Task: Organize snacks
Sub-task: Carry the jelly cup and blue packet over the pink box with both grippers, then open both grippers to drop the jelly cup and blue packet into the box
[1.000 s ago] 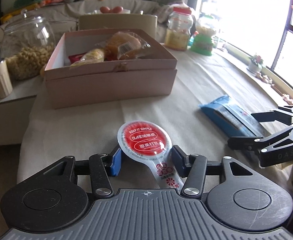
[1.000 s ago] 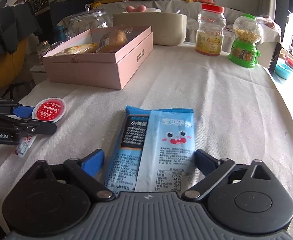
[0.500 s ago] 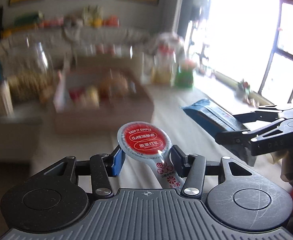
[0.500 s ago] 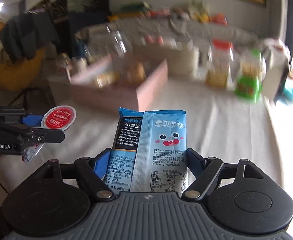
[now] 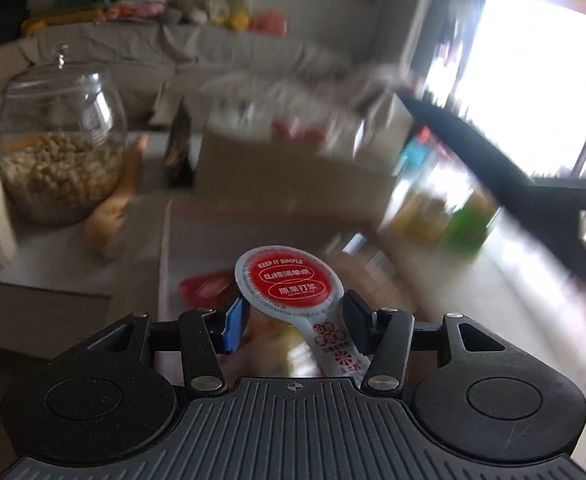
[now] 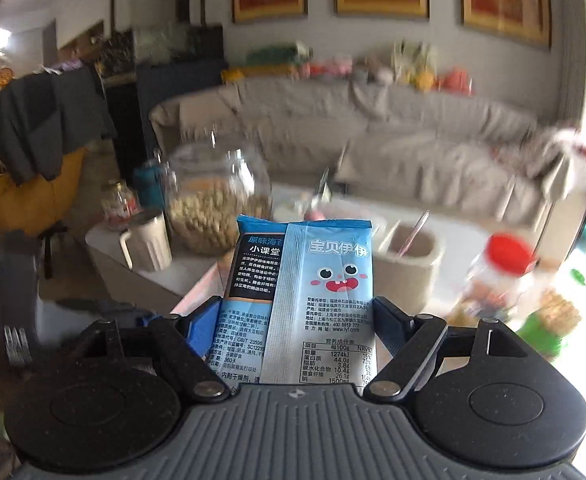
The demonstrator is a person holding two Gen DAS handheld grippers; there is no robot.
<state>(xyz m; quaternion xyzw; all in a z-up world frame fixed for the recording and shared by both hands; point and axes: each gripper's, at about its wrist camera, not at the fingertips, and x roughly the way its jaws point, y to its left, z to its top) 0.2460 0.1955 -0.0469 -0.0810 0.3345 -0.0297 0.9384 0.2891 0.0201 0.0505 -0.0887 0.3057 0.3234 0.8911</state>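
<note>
red pouch (image 5: pixel 291 285) reads "keep it simple"

Low side table (image 6: pixel 161 276), glass jar (image 6: pixel 217 204) of snacks, cream mug (image 6: pixel 147 242) on it

Glossy plastic blue packet (image 6: pixel 305 300); clear glass jar (image 5: pixel 59 148), matt cloth sofa (image 6: pixel 413 148)

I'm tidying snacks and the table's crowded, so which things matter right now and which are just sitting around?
In play:
red-lidded jelly pouch, held by left tool
blue seaweed packet, held by right tool

Lying about:
glass jar
cream mug
red-capped bottle
</note>
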